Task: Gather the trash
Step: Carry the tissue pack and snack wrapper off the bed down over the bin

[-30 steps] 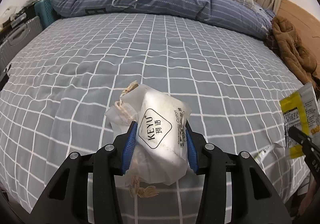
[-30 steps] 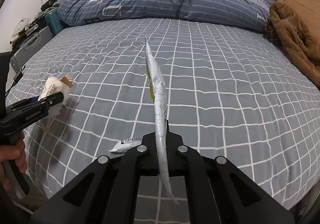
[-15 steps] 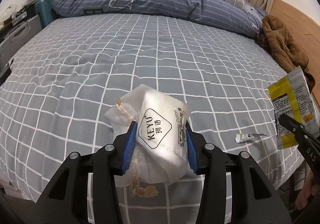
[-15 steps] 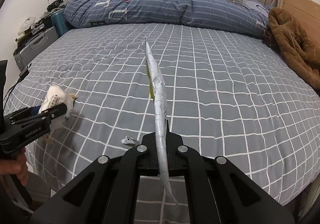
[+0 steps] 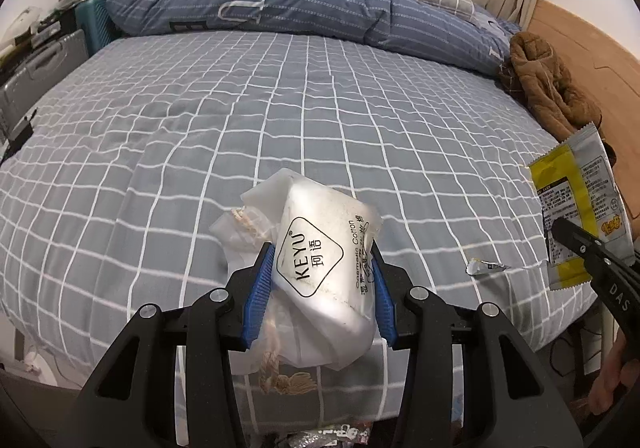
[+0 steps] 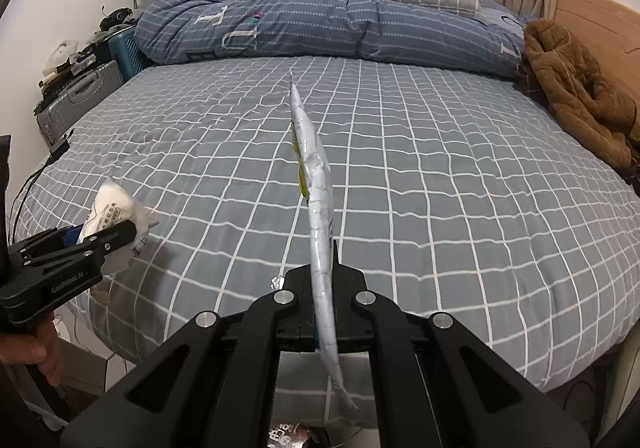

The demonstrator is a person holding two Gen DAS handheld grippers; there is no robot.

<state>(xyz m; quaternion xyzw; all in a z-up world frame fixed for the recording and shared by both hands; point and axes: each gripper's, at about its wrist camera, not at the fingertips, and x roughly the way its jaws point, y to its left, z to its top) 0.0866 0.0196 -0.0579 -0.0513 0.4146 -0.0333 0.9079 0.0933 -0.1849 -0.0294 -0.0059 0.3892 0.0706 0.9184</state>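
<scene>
left hand-held gripper [image 5: 322, 280]: pinching a white plastic bag [image 5: 320, 268] across its fat middle between the blue pads [image 5: 260, 296]; jaws partly spread around the bulk.
white plastic bag: held in the air above the near edge of the bed [image 5: 280, 107]. Looks light, soft and squashy, some wadding inside. Film is probably slick, so a mid-body squeeze is the right hold; the thin crumpled flap on the left would likely slip or tear.
cord [image 5: 280, 380]: drawstring tail hangs loose under the bag, could snag on something. Not a good hold point.
right hand-held gripper [image 6: 326, 272]: pressed together on a snack wrapper [image 6: 316, 199], pinched low down, the sheet edge-on to its own camera.
snack wrapper: off the bed, standing up out of the jaws. Yellow and silver foil, near weightless, thin, floppy and crinkly. Flat pinch works; judge it will flutter or bend but not drop.
small scrap [image 5: 486, 268]: torn foil bit lying on the bed near the front edge, apart from both grippers. Tiny, flat, light. Hard to get under; best to nip the raised curled end, pressing a little into the soft sheet.
risk: both grippers are full, so the scrap needs one freed.
</scene>
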